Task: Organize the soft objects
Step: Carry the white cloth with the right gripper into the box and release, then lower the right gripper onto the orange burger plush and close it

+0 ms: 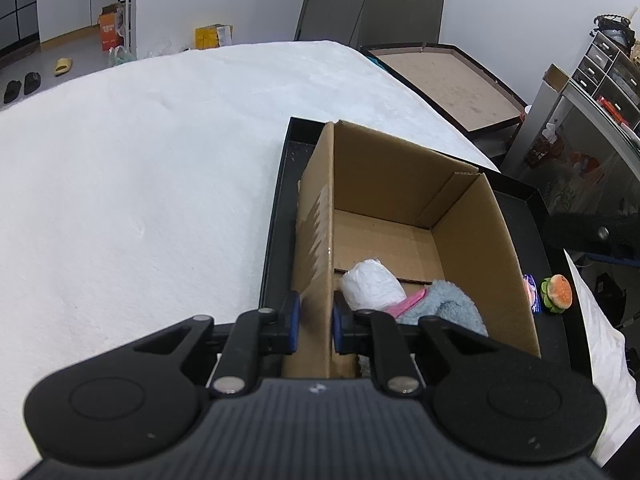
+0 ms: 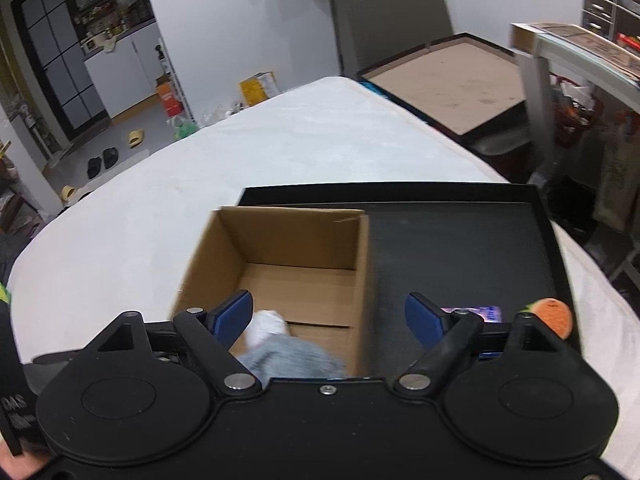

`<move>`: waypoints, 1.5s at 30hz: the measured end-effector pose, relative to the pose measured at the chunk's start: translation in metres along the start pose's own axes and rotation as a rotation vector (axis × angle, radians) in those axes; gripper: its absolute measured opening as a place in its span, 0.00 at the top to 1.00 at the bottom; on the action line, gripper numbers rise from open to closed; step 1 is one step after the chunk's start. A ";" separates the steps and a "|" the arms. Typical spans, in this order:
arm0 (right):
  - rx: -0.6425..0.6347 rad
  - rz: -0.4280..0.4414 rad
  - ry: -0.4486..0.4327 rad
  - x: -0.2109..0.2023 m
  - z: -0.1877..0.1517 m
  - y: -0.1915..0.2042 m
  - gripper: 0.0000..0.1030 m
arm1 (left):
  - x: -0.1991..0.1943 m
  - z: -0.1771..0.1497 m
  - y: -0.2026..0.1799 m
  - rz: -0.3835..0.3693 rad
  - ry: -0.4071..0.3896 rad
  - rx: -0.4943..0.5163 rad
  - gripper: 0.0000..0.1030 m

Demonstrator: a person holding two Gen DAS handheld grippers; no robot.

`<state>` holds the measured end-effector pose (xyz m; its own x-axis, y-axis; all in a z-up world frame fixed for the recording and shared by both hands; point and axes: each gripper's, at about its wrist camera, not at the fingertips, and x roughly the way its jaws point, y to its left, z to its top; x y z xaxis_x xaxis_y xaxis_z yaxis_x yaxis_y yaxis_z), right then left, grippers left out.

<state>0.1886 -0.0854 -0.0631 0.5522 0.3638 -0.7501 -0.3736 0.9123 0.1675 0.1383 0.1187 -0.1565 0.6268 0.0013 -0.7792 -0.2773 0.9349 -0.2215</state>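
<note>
While the left gripper [image 1: 314,326] pinches the brown cardboard box's [image 1: 472,248] stiff wall, the right gripper [image 2: 330,316] gapes toward the squashy orange burger plush [image 2: 554,316] at three o'clock.

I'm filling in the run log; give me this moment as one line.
left gripper: shut on cardboard box wall | right gripper: open, holding nothing | in box: blue towel, white bundle | outside: burger plush

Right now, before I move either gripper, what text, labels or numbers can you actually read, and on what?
"DAS": white letters on the black strap at the right wrist view's left edge; the line below them is blurred.
Orange carton on the floor: white print, too small to read.
Yellow carton on the floor: print too blurred.
Purple-edged packet on the black tray beside the brown cardboard box: unreadable.
</note>
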 end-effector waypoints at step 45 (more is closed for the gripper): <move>0.109 -0.169 0.105 0.056 -0.029 -0.165 0.33 | 0.007 0.007 -0.040 0.193 -0.039 0.076 0.39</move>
<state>0.2598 -0.2214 -0.1507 0.5176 0.1874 -0.8348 -0.1959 0.9758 0.0976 0.1592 0.0838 -0.1488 0.5954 0.1950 -0.7794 -0.3397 0.9402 -0.0243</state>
